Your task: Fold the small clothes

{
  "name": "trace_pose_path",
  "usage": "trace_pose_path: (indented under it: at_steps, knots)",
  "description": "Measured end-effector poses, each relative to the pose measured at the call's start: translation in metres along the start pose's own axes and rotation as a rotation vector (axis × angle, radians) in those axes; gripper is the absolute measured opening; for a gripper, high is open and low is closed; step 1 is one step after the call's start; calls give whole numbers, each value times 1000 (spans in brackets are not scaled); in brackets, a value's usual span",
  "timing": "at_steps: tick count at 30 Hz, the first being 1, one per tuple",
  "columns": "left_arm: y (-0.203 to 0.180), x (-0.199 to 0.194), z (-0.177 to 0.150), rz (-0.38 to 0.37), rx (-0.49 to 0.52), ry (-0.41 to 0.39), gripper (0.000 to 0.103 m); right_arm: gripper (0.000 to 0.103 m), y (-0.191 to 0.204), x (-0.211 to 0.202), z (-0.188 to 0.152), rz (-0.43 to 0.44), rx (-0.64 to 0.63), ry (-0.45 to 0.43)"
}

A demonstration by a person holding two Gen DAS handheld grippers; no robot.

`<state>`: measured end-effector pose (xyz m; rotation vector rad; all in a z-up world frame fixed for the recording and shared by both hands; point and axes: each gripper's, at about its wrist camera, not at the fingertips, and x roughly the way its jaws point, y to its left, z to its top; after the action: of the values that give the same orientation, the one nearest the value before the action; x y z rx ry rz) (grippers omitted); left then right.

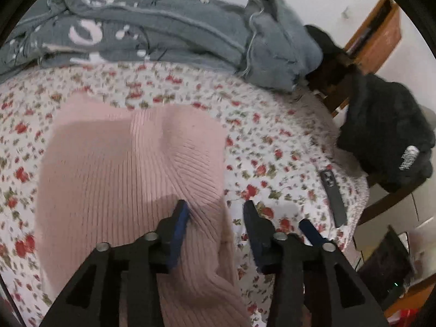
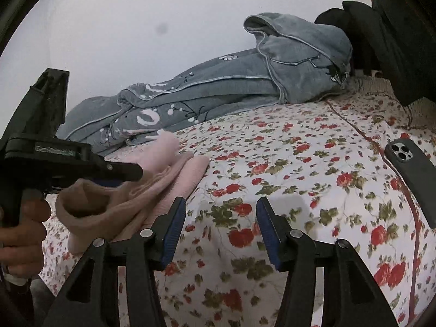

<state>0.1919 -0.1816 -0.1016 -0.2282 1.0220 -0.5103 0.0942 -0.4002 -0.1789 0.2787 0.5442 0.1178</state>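
Observation:
A pink ribbed knit garment (image 1: 122,158) lies folded on the floral bedsheet (image 1: 272,141). My left gripper (image 1: 215,212) hovers over its near right corner. Its jaws stand apart, with a strip of the pink knit in the gap, and the right pad is clear of the cloth. In the right wrist view, the pink garment (image 2: 174,169) lies at the left. A hand holds the left gripper (image 2: 128,177) just above the garment's raised, rolled edge. My right gripper (image 2: 220,209) is open over the bare floral bedsheet (image 2: 299,163) to the right of the garment, with nothing between its fingers.
A rumpled grey blanket (image 1: 150,27) (image 2: 218,90) runs along the wall at the back of the bed. A dark phone (image 2: 411,174) (image 1: 333,199) lies near the bed's right edge. Black clothing (image 1: 387,130) hangs over a wooden chair beyond that edge.

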Motion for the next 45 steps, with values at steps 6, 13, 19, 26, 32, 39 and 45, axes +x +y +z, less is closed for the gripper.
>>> trace_pose_path:
  at_steps: [6,13,19,26,32,39,45]
  knots:
    - [37,-57,-10,70,28,-108,62,53,14,-12,6,136,45,25]
    - [94,-79,-59,174,59,-94,68,60,65,-40,25,318,22,-22]
    - [103,-63,-108,186,154,-38,72,60,110,-32,22,316,-52,4]
    - [86,-42,-115,256,276,-98,72,53,124,-8,17,251,-94,82]
    - [103,-59,-110,119,181,-177,21,7,121,26,13,237,-50,177]
    - [122,-55,-124,59,119,-157,20,5,101,9,-19,236,-31,111]
    - [129,-64,-129,42,113,-88,33,17,93,13,-29,212,-18,177]
